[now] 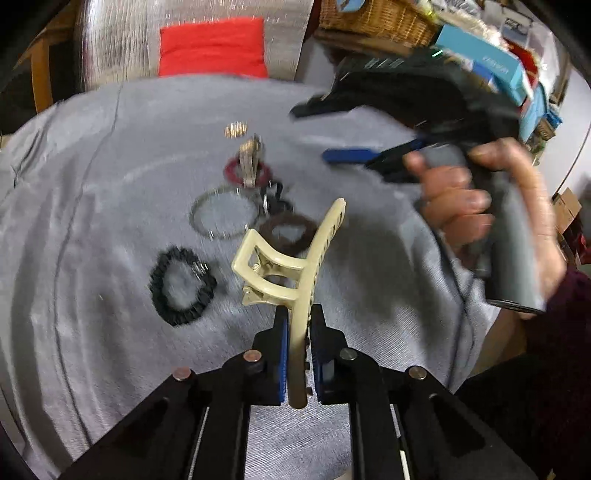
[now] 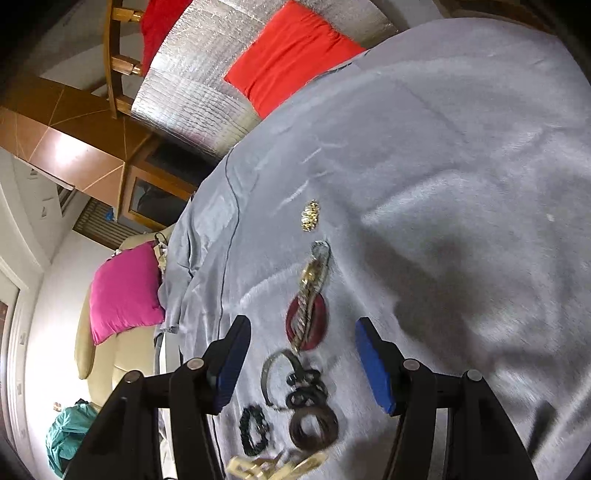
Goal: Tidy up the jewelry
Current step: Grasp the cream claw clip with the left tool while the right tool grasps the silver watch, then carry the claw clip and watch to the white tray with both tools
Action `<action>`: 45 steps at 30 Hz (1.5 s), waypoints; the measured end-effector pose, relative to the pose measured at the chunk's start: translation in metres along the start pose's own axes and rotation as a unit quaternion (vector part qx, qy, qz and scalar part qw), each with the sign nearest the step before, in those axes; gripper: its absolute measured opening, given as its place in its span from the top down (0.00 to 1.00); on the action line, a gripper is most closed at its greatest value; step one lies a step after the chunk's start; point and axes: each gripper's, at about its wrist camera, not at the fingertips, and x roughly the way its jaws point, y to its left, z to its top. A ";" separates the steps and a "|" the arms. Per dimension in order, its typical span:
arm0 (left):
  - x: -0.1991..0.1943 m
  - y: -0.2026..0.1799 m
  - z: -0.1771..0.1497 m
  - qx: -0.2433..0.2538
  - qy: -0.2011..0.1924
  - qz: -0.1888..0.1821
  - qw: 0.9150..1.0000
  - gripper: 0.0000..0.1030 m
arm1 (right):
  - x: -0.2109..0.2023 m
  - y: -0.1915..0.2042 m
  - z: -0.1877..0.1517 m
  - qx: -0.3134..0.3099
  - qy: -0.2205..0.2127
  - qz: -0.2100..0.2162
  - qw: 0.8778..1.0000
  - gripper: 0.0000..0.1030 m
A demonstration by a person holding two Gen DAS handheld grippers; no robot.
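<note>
My left gripper (image 1: pixel 298 325) is shut on a cream hair claw clip (image 1: pixel 295 266) and holds it above the grey cloth (image 1: pixel 110 155); the clip also shows at the bottom of the right wrist view (image 2: pixel 273 467). On the cloth lie a black scrunchie (image 1: pixel 181 286), a brown hair tie (image 1: pixel 286 232), a silver bangle (image 1: pixel 224 212), a red ring-shaped piece (image 1: pixel 246 173) with a metal watch (image 1: pixel 249 158) across it, and a small gold brooch (image 1: pixel 235 130). My right gripper (image 2: pixel 301 363) is open and empty above the red piece (image 2: pixel 316 325) and watch (image 2: pixel 312 280).
The right gripper and the hand holding it (image 1: pixel 480 206) hang at the right of the left wrist view. Red cushions (image 2: pixel 291 55) and silver foil (image 2: pixel 192 92) lie beyond the cloth. A wicker basket (image 1: pixel 376 18) and boxes (image 1: pixel 491 55) stand at the back right.
</note>
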 end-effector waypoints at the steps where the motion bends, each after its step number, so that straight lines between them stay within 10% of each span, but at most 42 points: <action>1: -0.006 0.001 0.001 0.001 -0.008 0.000 1.000 0.89 | 0.006 0.001 0.002 0.002 0.003 0.002 1.000 0.39; 20: -0.060 0.079 0.010 -0.082 -0.048 0.059 0.994 0.89 | 0.087 0.021 0.036 -0.019 0.014 -0.082 0.996 0.50; 26: -0.066 0.093 0.008 -0.111 -0.043 0.073 0.990 0.89 | 0.095 0.038 0.036 -0.064 0.001 -0.125 0.990 0.83; 45: -0.091 0.133 -0.004 -0.172 -0.085 0.136 0.972 0.89 | 0.075 0.104 0.010 -0.115 -0.040 -0.018 0.992 0.85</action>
